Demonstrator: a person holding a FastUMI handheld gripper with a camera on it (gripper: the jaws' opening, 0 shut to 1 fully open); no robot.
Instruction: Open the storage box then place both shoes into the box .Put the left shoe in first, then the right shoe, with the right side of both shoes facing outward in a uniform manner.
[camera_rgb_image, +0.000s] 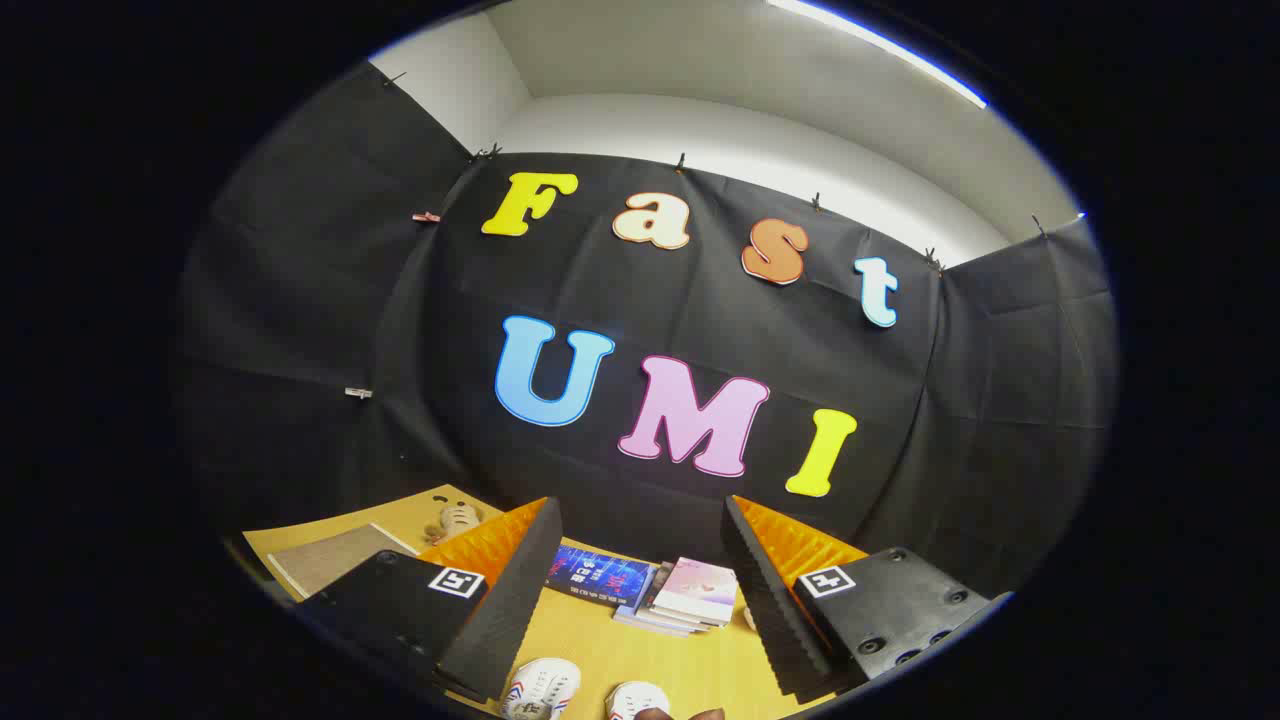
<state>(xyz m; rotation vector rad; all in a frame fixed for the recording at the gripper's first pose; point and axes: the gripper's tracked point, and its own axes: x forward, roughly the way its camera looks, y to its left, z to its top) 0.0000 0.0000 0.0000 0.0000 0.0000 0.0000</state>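
My gripper (640, 590) is held high above the yellow table (590, 640), tilted up toward the booth wall, with its two fingers (510, 600) spread wide apart and nothing between them. Two white shoes with red and blue stripes lie on the table below the gap between the fingers: one shoe (541, 688) nearer the left finger, the other shoe (636, 699) just beside it, both partly cut off.
A dark blue book (598, 575) and a small stack of books (688, 596) lie on the table beyond the fingers. A small plush toy (455, 519) and a brown flat board (330, 558) sit at the far left of the table.
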